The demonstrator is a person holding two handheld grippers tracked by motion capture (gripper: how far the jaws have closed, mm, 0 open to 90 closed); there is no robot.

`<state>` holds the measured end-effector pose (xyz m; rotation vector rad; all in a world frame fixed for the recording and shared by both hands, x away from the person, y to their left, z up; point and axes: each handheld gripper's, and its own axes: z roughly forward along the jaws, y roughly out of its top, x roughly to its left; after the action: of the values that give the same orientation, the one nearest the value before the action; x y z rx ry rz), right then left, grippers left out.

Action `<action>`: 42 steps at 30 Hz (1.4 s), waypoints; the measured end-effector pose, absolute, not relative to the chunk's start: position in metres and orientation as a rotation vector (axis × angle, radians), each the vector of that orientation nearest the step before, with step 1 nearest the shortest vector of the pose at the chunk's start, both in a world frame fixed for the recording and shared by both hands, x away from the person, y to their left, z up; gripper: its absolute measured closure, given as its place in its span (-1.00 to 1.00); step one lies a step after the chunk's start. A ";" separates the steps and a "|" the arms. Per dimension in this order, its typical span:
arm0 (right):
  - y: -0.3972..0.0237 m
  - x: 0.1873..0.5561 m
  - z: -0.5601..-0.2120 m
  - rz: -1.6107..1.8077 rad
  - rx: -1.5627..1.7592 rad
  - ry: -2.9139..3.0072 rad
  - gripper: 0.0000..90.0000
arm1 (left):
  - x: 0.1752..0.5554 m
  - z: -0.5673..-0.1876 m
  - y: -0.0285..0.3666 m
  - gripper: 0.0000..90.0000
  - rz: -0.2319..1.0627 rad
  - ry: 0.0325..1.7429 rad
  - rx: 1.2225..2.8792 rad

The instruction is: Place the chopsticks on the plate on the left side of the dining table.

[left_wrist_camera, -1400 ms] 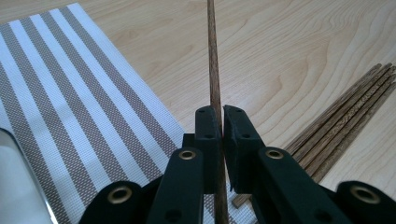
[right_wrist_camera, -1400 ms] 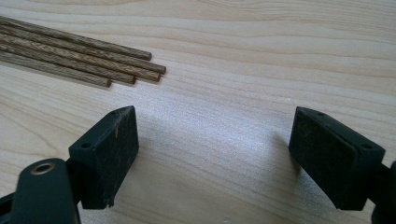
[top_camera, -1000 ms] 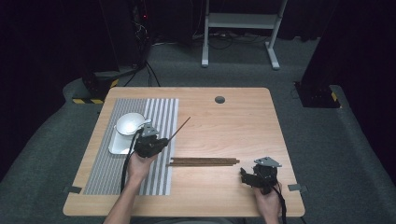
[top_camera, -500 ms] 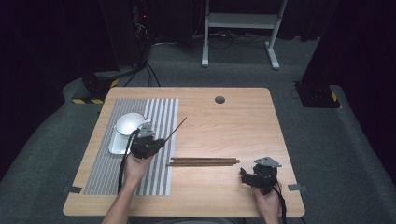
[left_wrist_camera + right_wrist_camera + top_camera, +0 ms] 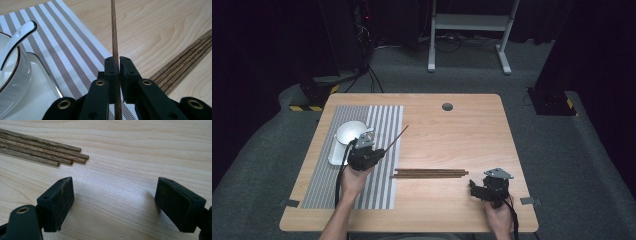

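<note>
My left gripper [image 5: 373,152] [image 5: 119,65] is shut on a single dark wooden chopstick [image 5: 114,32] [image 5: 396,137], which sticks out past the jaws over the edge of the striped placemat [image 5: 377,120] [image 5: 65,47]. Just left of it stands a white bowl [image 5: 349,133] [image 5: 11,75] with a white spoon [image 5: 17,37] on a white tray [image 5: 37,100]. A bundle of several chopsticks [image 5: 429,173] [image 5: 42,151] [image 5: 185,62] lies on the wooden table [image 5: 452,135]. My right gripper [image 5: 474,189] [image 5: 115,202] rests open near the table's front right, with bare wood between its jaws.
A round dark hole [image 5: 447,106] sits in the tabletop at the back. Beyond the table's far edge stand a white metal frame [image 5: 469,30] and dark equipment with cables [image 5: 362,45] on grey carpet.
The left gripper and its chopstick have shifted slightly to the left, toward the bowl. The right gripper has stayed still.
</note>
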<state>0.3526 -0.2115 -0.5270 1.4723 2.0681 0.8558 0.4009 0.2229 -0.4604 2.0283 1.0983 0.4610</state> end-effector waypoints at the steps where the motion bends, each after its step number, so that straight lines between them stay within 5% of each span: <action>1: -0.212 0.353 -0.527 0.855 1.472 2.068 -0.66 | 0.401 -0.461 0.223 0.87 0.463 1.098 2.032; 42: -0.211 0.353 -0.527 0.856 1.472 2.068 -0.65 | 0.389 -0.468 0.248 0.87 0.478 1.173 2.009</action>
<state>0.3526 -0.2114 -0.5270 1.4720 2.0678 0.8557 0.3891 0.2485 -0.4682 2.0091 1.1733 0.4776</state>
